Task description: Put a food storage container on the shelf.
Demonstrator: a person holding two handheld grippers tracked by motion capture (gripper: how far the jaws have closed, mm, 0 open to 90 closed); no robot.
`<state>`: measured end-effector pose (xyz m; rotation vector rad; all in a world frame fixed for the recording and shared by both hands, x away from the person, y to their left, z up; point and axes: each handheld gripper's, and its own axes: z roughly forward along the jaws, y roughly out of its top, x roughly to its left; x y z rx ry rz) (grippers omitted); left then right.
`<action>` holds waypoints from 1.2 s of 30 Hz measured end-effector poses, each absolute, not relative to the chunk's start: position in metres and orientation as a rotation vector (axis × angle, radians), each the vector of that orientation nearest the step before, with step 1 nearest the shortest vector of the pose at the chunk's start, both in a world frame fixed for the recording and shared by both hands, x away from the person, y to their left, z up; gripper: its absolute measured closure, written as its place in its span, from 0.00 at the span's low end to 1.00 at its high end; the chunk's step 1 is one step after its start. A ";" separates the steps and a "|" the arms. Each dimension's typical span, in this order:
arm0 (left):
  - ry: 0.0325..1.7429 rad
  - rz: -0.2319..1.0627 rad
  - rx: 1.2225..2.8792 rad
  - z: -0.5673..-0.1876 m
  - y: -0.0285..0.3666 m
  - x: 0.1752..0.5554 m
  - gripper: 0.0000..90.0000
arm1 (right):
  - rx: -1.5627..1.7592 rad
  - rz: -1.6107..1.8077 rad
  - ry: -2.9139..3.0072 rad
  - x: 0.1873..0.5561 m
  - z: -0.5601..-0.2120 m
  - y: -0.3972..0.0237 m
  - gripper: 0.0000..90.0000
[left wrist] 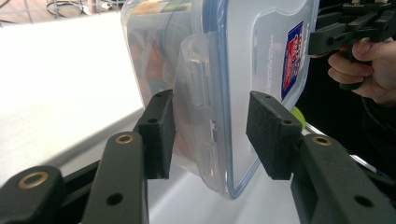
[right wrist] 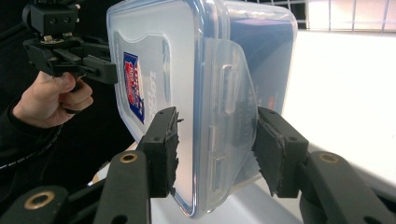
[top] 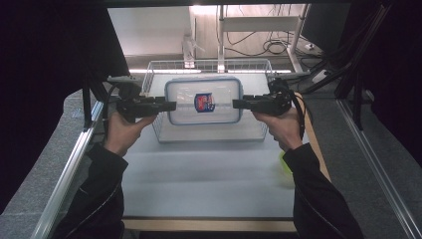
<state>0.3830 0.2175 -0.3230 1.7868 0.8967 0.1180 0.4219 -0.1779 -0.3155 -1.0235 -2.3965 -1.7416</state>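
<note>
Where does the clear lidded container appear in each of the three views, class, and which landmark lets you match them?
High view: clear container at centre, above the wire basket.
Left gripper view: upper middle, on edge.
Right gripper view: centre, on edge.
Shared landmark: the red-and-blue label on its lid.

The clear plastic rectangular box with a blue-rimmed lid (top: 204, 101) carried one blue and red label (top: 204, 102) at the middle of its lid. The words on this label were too small and blurred to read. Raised letters beside the label, at 3 o'clock in the right gripper view, were also not readable.
</note>
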 end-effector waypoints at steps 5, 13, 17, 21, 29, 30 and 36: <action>0.900 0.116 1.786 -0.316 0.219 0.395 0.59 | -1.027 -1.760 -2.377 0.434 -0.309 -0.177 0.58; 0.905 0.126 1.786 -0.307 0.221 0.414 0.59 | -1.042 -1.772 -2.348 0.454 -0.303 -0.174 0.58; 0.909 0.126 1.781 -0.306 0.222 0.425 0.59 | -1.057 -1.778 -2.342 0.465 -0.301 -0.172 0.58; 0.924 0.117 1.763 -0.309 0.221 0.435 0.58 | -1.086 -1.774 -2.331 0.473 -0.303 -0.172 0.57; 0.927 0.119 1.767 -0.316 0.215 0.444 0.58 | -1.128 -1.761 -2.319 0.483 -0.311 -0.176 0.56; 0.927 0.119 1.767 -0.316 0.215 0.444 0.58 | -1.122 -1.765 -2.315 0.484 -0.312 -0.177 0.56; 0.893 0.216 1.798 -0.316 0.209 0.440 0.54 | -1.111 -1.768 -2.352 0.483 -0.312 -0.176 0.55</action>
